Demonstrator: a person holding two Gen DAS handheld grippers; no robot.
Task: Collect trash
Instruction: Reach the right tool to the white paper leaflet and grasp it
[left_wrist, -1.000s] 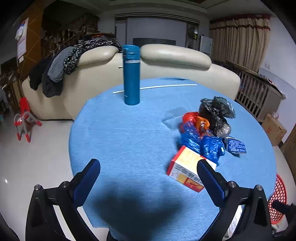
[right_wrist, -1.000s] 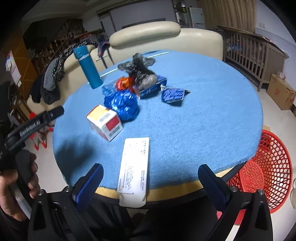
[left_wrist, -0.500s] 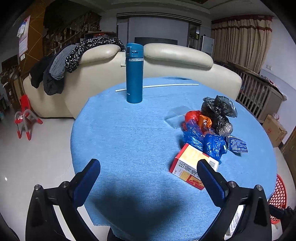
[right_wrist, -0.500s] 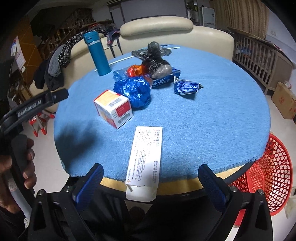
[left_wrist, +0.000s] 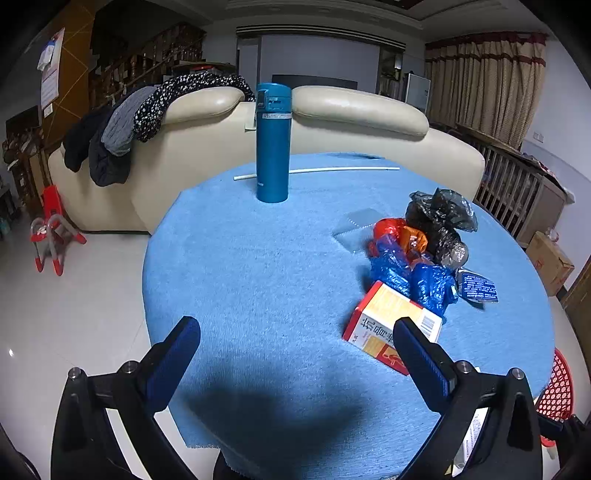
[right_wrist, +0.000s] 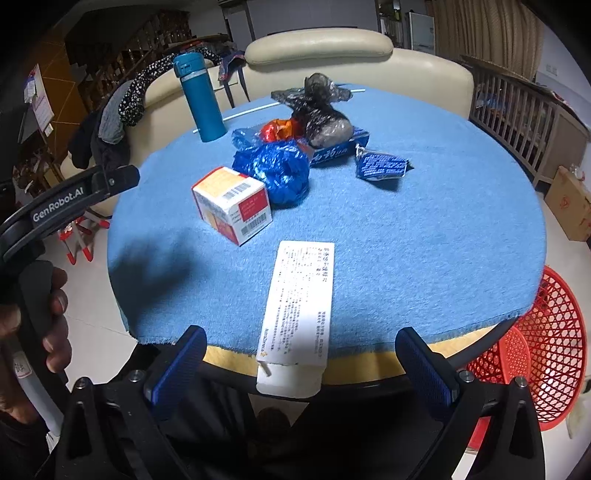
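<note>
Trash lies on a round table with a blue cloth (right_wrist: 424, 229). A long white carton (right_wrist: 301, 306) overhangs the near edge, just ahead of my open, empty right gripper (right_wrist: 301, 354). Beyond it sit a small red-and-white box (right_wrist: 232, 203), a crumpled blue bag (right_wrist: 280, 170), an orange wrapper (right_wrist: 277, 129), a black bag (right_wrist: 317, 107), a flat blue box (right_wrist: 340, 147) and a blue sachet (right_wrist: 380, 164). My left gripper (left_wrist: 295, 350) hovers open over the cloth, the small box (left_wrist: 388, 321) by its right finger. A red mesh basket (right_wrist: 535, 350) stands on the floor at the right.
A tall teal flask (left_wrist: 272, 142) stands upright at the table's far side, with a thin white rod (left_wrist: 332, 170) behind it. A cream sofa (left_wrist: 351, 122) with draped clothes backs the table. A cardboard box (right_wrist: 569, 206) sits on the floor to the right. A hand (right_wrist: 51, 317) holds the left gripper's handle.
Both grippers have moved forward toward the table, so the trash looms larger. The white carton now lies closer between the right gripper's fingers. Nothing was grasped.
</note>
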